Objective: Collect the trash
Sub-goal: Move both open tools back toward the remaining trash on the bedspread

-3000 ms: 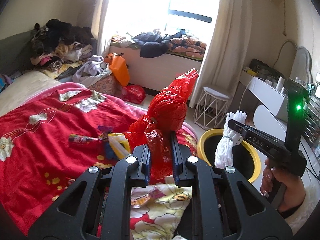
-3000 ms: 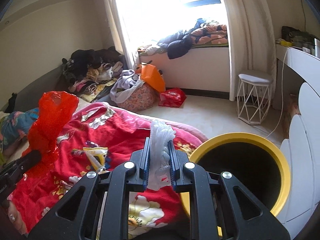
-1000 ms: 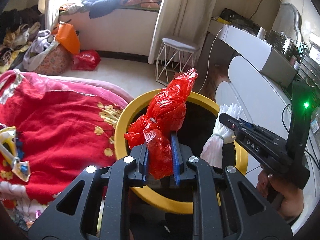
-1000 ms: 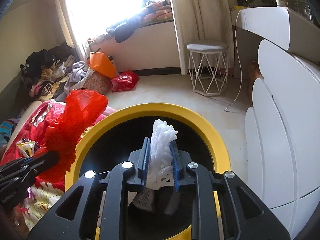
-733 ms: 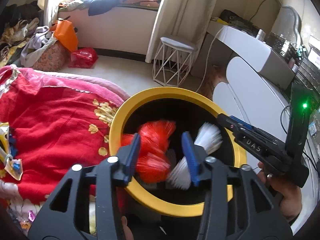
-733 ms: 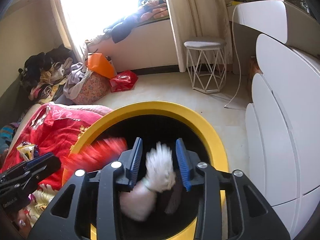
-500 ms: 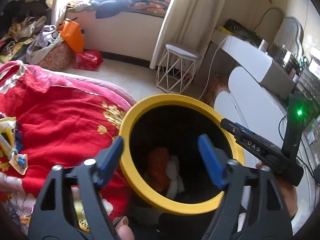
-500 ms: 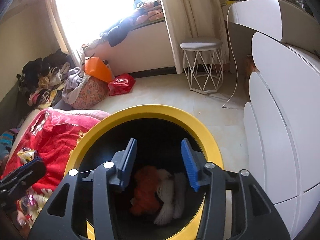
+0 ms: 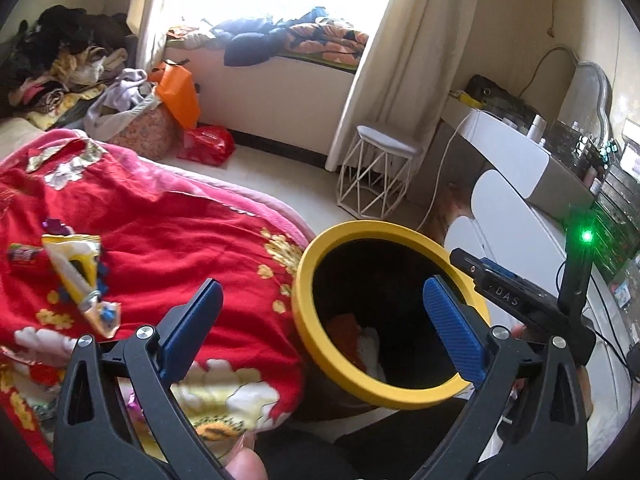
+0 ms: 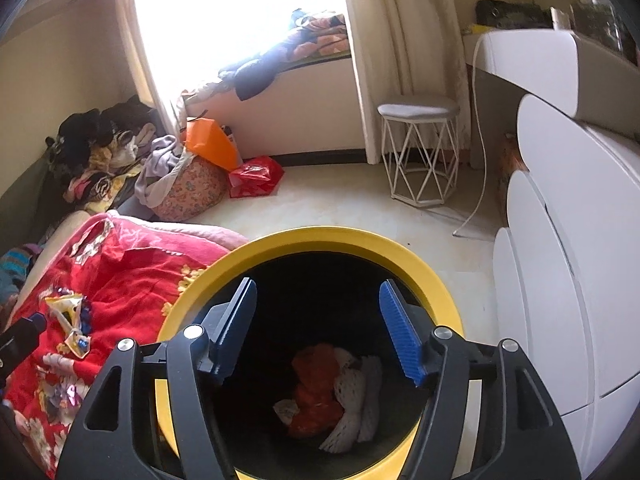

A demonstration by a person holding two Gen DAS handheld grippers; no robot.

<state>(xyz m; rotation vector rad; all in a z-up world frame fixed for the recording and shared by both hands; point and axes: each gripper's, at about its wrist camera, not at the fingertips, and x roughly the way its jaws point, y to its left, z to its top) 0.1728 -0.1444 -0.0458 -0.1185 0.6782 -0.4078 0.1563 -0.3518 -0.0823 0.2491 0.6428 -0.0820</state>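
A yellow-rimmed black bin (image 10: pixel 320 236) stands between the bed and the dresser. At its bottom lie a crumpled red plastic bag (image 10: pixel 316 392) and a white foam net (image 10: pixel 352 400). My right gripper (image 10: pixel 318 286) hangs over the bin mouth, its jaws opening with nothing between them. My left gripper (image 9: pixel 320 292) is at the bin's (image 9: pixel 304 320) left rim above the bed edge. Its jaws are opening wide and hold nothing. On the red bedspread (image 9: pixel 160 240) lies a yellow snack wrapper (image 9: pixel 76 276) among small scraps.
A white wire stool (image 10: pixel 418 152) and a white cable (image 10: pixel 478 160) are beyond the bin. A white dresser (image 10: pixel 560 280) stands right of it. An orange bag (image 10: pixel 212 148), a red bag (image 10: pixel 256 176) and heaped clothes (image 10: pixel 100 148) sit at the back left.
Both grippers opened and let go. The red bag and the white foam net fell into the bin. My left gripper swung left towards the bed and rose a little.
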